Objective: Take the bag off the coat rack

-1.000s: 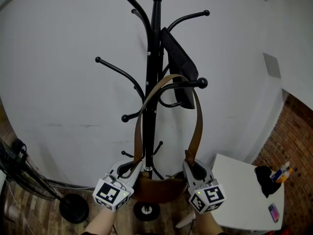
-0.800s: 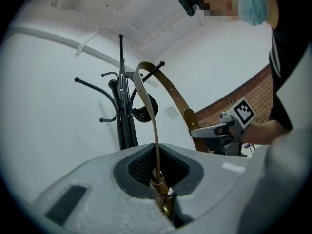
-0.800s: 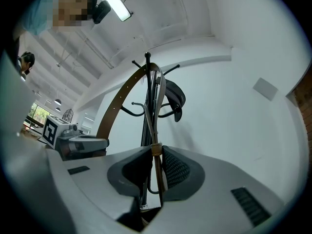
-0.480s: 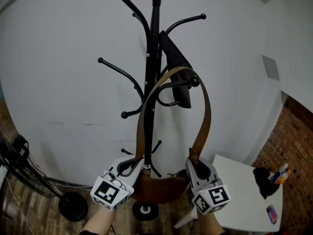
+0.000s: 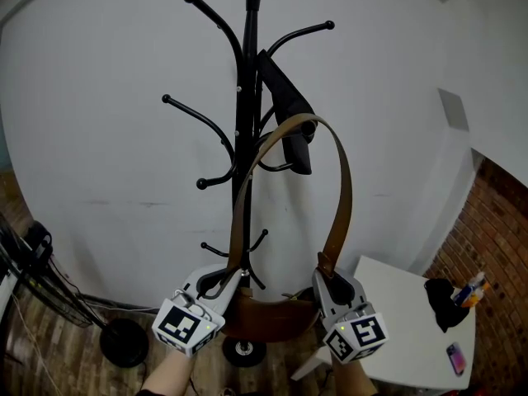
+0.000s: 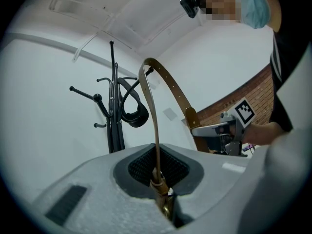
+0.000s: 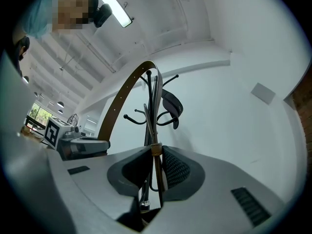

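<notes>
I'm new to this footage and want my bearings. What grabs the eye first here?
A brown strap arches tall at centre, its ends pinched in the left claw and right claw low in the head view, with the brown bag slung between them. Behind it a black coat rack stands against a white wall, a black item hanging on it.

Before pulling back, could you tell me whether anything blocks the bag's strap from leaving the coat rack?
Possibly: the strap loops at the tip of one coat rack hook, beside a hanging black item; I cannot tell whether it is clear.
</notes>
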### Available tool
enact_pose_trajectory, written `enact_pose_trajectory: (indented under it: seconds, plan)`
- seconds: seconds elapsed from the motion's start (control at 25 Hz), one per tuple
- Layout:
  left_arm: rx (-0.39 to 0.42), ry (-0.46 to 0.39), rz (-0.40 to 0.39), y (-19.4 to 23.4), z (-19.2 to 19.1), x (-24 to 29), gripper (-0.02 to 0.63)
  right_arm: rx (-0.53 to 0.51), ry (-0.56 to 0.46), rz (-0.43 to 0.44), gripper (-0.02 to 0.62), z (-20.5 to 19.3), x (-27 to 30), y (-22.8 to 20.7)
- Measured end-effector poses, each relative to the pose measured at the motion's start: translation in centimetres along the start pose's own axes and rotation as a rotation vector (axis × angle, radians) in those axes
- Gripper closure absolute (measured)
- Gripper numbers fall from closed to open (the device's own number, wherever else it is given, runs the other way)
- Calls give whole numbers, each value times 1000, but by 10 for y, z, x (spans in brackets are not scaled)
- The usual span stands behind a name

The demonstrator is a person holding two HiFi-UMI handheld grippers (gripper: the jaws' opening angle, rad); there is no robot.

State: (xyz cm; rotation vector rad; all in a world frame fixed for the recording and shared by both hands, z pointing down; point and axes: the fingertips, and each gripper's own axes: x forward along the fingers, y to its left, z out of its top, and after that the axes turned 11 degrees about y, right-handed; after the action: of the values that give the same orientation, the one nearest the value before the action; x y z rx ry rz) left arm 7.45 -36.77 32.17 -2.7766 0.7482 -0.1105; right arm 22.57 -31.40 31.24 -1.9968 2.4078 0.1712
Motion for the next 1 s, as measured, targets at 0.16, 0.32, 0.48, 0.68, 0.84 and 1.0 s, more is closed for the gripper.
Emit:
enact_pose_trajectory:
  seconds: [0.16, 0.32, 0.48, 0.68, 0.84, 1.0]
  plan:
    - [-11, 23, 8, -14, -4, -5, 588, 19, 11, 9, 534, -7, -14, 0]
    - [-24, 21, 28, -27, -5, -13, 588, 33, 20, 25, 534, -12, -28, 3]
    - [-41, 55, 39, -41, -12, -22, 588, 44, 28, 41, 534, -18, -41, 6]
    - [-64, 60, 68, -58, -18, -37, 588, 63, 49, 61, 534, -28, -60, 13]
    - [-90, 74, 97, -75, -24, -49, 588, 67, 68, 87, 534, -36, -75, 19]
    - [-109, 82, 126, -88, -29, -61, 588, 78, 91, 109, 534, -44, -86, 24]
